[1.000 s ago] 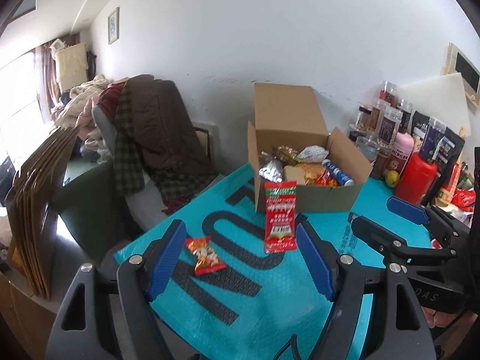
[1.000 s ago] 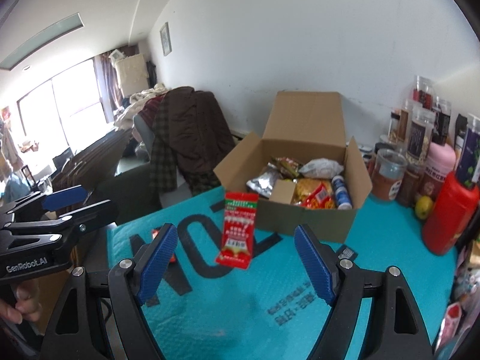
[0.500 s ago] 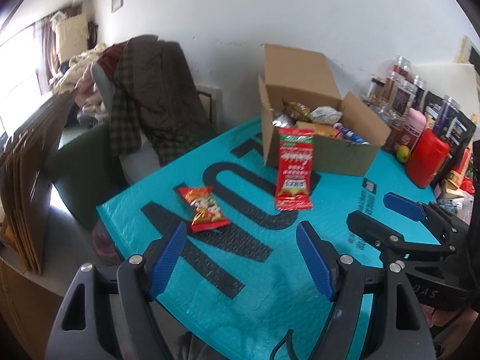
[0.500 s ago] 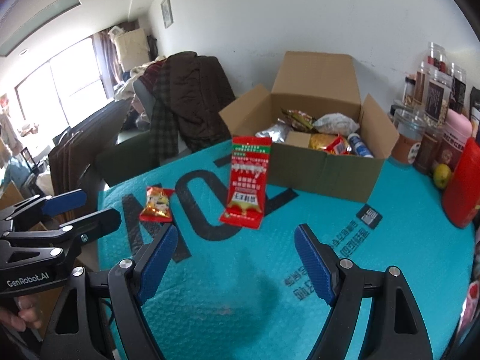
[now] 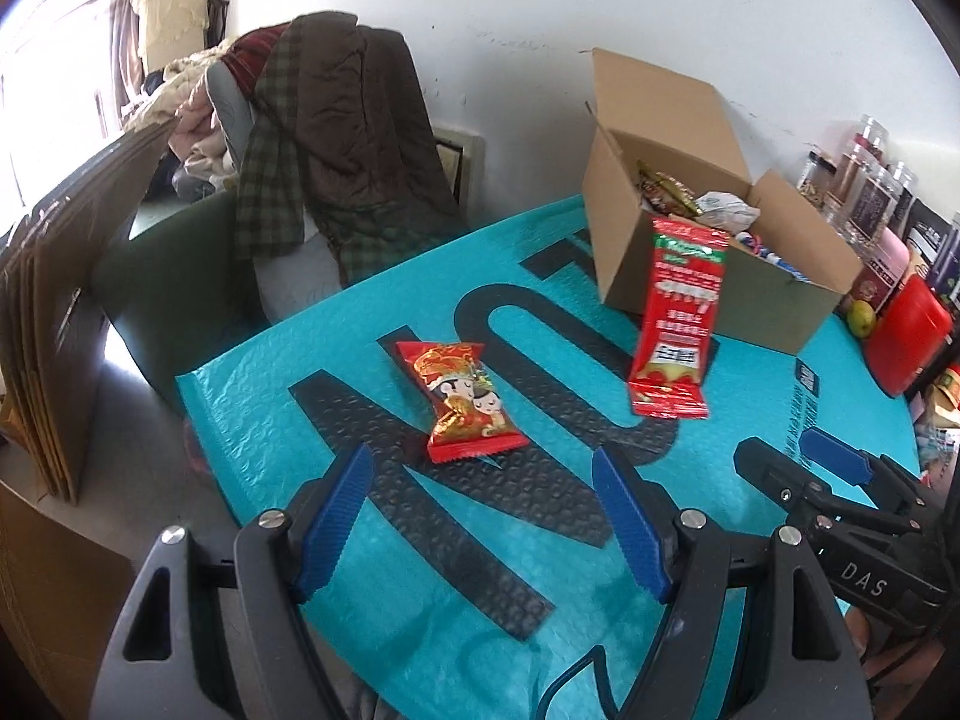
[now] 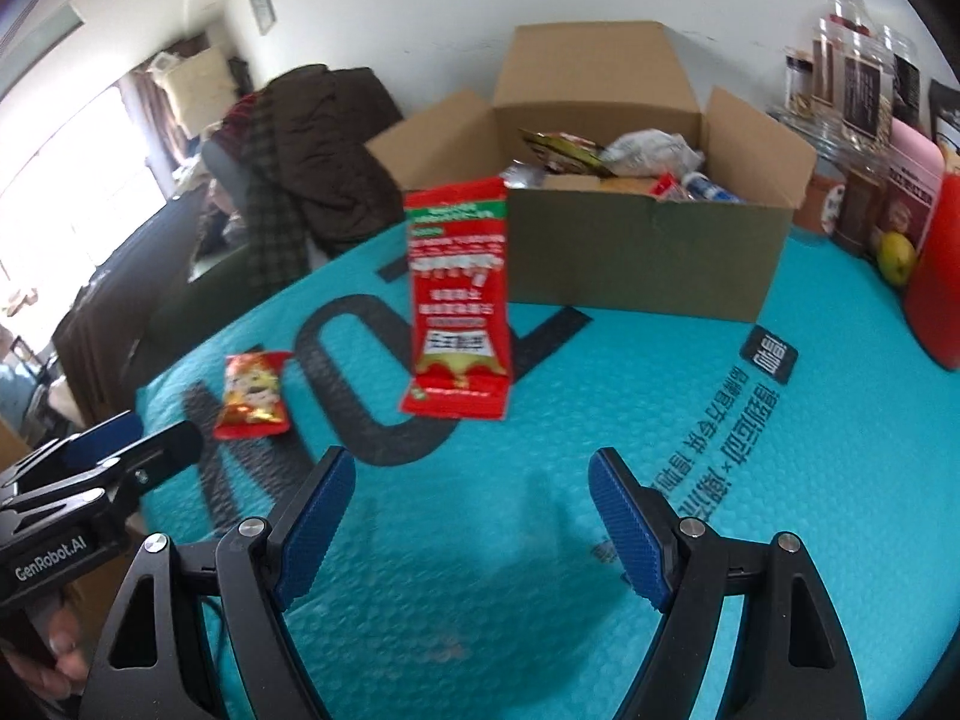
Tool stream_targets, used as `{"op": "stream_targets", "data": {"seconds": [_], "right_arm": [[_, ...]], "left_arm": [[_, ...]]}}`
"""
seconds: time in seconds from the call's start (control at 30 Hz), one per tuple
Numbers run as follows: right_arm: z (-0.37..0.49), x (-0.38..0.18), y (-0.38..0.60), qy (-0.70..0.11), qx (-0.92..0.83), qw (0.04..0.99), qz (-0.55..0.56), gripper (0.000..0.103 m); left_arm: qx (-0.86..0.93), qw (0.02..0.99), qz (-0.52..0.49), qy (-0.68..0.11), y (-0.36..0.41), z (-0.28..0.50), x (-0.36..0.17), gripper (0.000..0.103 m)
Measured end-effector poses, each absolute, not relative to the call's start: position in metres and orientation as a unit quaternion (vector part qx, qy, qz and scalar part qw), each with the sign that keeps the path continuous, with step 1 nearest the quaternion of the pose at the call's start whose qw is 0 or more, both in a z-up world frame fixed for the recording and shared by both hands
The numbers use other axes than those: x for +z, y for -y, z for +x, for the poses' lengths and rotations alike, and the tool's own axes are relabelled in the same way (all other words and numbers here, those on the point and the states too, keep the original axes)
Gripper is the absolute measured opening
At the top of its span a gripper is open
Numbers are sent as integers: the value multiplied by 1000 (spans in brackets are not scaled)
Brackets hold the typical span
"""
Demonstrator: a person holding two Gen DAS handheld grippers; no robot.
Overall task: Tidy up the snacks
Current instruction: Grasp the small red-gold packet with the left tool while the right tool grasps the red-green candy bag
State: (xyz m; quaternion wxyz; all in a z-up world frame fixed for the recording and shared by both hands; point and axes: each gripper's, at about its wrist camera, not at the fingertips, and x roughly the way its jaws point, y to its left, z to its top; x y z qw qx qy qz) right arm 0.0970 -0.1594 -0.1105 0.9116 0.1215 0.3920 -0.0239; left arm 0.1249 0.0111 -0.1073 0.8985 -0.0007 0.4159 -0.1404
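Both grippers have been brought lower and tipped further down since a second ago: less wall and ceiling is seen, more of the teal mat [image 5: 780,432], and both packets loom larger. The left gripper [image 5: 483,525] is held with jaws spread, nothing between its blue pads; the small packet [image 5: 465,399] lies just ahead of them, where before it sat between the fingers in the view. The right gripper [image 6: 471,525] is likewise spread and empty, bare mat under it, with the tall packet [image 6: 459,300] ahead and a little left.

The small packet is red and gold with a cartoon figure, crimped at both ends, laid flat on the black lettering. The tall packet is red with a green band on top and white print, and is propped against the front wall of the open box [image 6: 648,258] at the mat's far side. The two packets are kept apart.

The box's contents are only partly seen over its rim: foil, white and orange wrappers, blurred. The print on the packets cannot be read. Jars [image 5: 870,192] at the right are cut off by the lens edge.
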Motion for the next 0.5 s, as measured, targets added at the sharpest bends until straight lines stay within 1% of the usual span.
{"op": "stream_targets", "data": {"seconds": [0.17,0.5], "right_arm": [[118,-119,157,-417,-19,903,102,81],[157,-127,160,-428,-20,899,87,81]], "left_arm": [[-142,888,-15,-437,-12,146,-122,76],[-116,885,-7,-450,-2,173,-141,76]]}}
